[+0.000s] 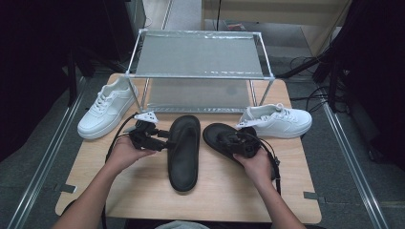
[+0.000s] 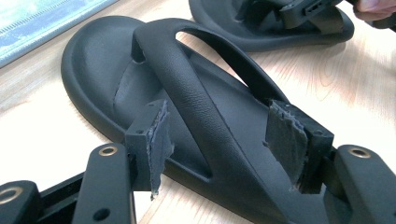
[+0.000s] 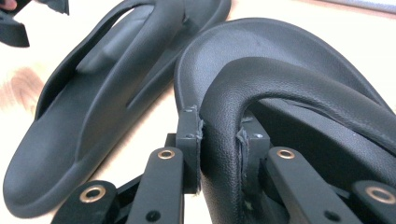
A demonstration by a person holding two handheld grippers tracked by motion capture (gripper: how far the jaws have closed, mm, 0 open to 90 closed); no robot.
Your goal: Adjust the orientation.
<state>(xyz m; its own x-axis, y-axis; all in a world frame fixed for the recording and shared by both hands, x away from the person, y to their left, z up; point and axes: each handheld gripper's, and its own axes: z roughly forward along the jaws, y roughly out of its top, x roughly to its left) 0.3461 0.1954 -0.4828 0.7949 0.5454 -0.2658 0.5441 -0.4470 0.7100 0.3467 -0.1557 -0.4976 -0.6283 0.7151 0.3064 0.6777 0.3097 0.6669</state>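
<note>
left sneaker (image 1: 106, 109): white, far-left on the worktop (image 1: 143, 186), just left of the rack, untouched.
rack (image 1: 198, 52): two-tier metal shoe rack at the far edge, both shelves bare.
left claw (image 1: 165, 141): jaws wide apart, straddling the strap of the left flip-flop (image 1: 183, 152); in the left gripper view the pads (image 2: 159, 140) stand clear of the strap on both sides, no grip yet.
left flip-flop: black, flat on the worktop at centre, toe pointing to the rack.
right claw (image 3: 219, 144): closed down on the strap of the right flip-flop (image 1: 217, 137); both pads press the strap.
right flip-flop: just right of its mate, angled, near the right sneaker (image 1: 279, 121).
right sneaker: white, right of the rack, untouched.
progress: early. One flip-flop gripped, the other only bracketed; nothing shelved, all four shoes left to place, judging by the bare rack.
</note>
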